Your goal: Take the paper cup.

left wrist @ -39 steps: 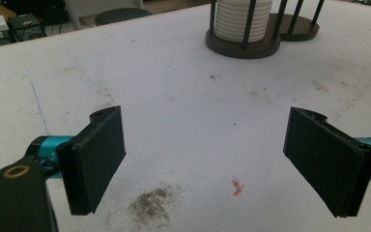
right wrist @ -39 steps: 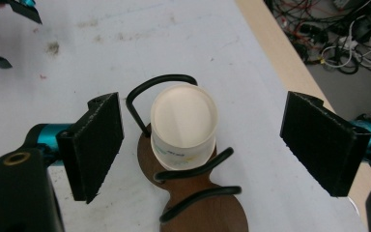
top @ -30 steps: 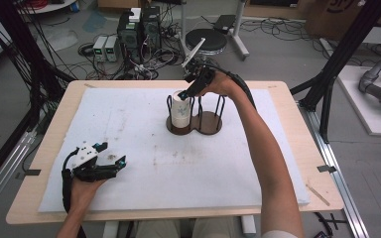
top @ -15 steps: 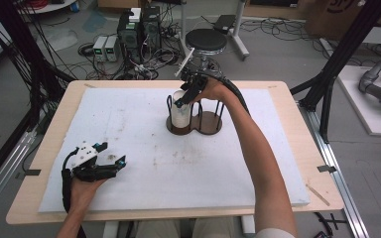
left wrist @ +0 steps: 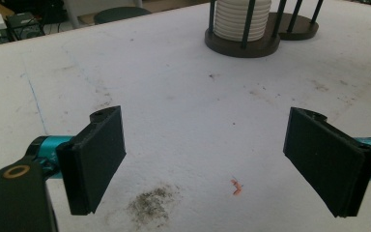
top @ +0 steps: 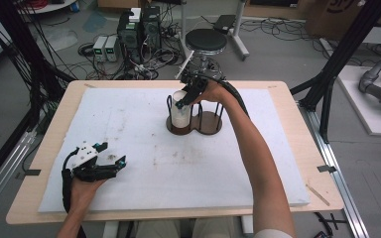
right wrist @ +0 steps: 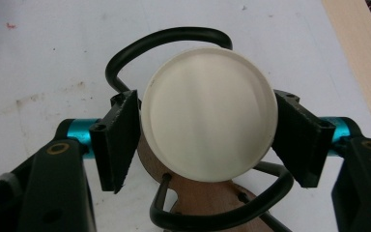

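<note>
Black tongs [left wrist: 207,159] with flat rectangular pads, teal fittings, brass screws.

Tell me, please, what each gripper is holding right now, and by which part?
The right gripper, jaws just closing, clamps the top round white disc of the stack in the dark wire-and-wood rack, by its opposite edges. The left gripper stands open and holds nothing.

I work in a robotics lab: my table [top: 287,148] with its white mat [top: 144,144] sits inside a black frame [top: 349,54], with computer boxes [top: 139,27], tangled cables [top: 144,62] and a stool [top: 206,40] on the concrete floor
</note>
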A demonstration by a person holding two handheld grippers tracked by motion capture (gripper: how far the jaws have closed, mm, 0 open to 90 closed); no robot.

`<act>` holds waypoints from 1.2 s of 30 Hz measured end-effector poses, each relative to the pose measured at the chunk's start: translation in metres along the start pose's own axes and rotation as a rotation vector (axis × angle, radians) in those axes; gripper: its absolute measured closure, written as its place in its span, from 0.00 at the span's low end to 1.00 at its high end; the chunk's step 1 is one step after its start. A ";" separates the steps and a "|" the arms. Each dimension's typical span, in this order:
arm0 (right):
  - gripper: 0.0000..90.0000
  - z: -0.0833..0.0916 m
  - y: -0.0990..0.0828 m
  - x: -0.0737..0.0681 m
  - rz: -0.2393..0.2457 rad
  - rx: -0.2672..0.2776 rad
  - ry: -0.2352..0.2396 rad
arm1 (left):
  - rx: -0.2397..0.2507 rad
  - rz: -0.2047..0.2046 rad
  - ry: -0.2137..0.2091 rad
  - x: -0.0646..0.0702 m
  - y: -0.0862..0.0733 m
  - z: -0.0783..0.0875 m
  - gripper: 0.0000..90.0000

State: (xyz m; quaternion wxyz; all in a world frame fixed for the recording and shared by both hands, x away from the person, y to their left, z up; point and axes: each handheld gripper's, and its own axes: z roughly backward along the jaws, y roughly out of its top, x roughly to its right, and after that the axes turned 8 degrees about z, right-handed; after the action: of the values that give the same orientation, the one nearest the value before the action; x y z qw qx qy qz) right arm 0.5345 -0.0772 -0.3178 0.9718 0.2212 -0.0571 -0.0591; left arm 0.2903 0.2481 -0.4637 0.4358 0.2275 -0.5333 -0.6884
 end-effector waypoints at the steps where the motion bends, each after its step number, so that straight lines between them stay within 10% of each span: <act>1: 0.36 0.000 0.000 0.000 0.002 0.002 0.001 | 0.000 0.000 0.000 0.000 0.000 0.000 0.16; 22: 0.41 0.015 0.006 -0.001 -0.003 0.013 -0.036 | -0.005 0.001 0.003 0.000 0.000 0.000 0.16; 36: 0.42 0.097 0.023 -0.001 -0.018 0.153 -0.112 | -0.002 0.003 0.005 0.000 0.000 -0.001 0.16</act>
State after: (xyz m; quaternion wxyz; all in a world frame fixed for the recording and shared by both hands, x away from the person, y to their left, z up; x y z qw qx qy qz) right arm 0.5224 -0.0970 -0.2213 0.9468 0.2914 -0.1135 -0.0756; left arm 0.2906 0.2477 -0.4638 0.4383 0.2280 -0.5318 -0.6879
